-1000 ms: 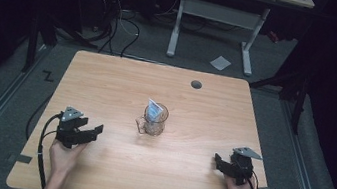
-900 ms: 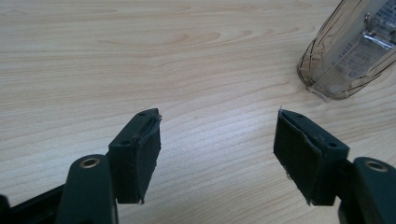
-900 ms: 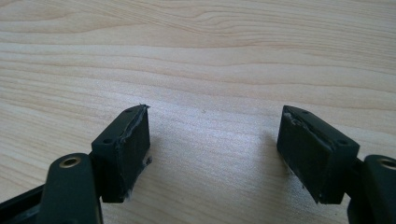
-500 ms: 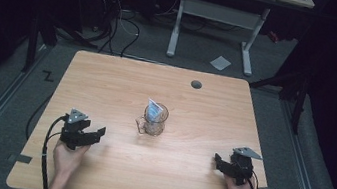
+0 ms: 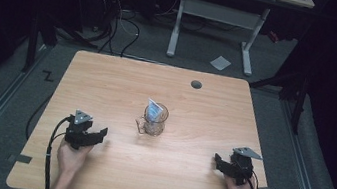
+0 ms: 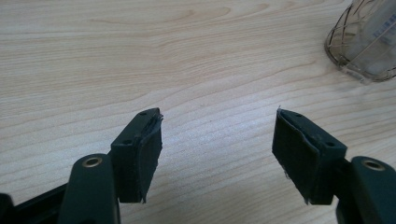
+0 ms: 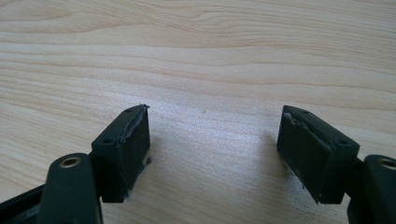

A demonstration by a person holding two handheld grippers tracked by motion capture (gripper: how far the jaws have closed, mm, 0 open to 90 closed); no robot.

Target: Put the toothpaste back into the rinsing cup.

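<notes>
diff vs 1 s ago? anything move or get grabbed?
The left hand-held gripper crept a little toward the glass mug at the table's centre, jaws open, holding nothing. Nothing was taken hold of or let go. The right hand-held gripper stayed put near the table's right front, open and empty, and the mug with the packet in it has not shifted.

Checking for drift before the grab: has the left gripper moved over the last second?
Yes. The left gripper slid slightly right, toward the glass mug.
</notes>
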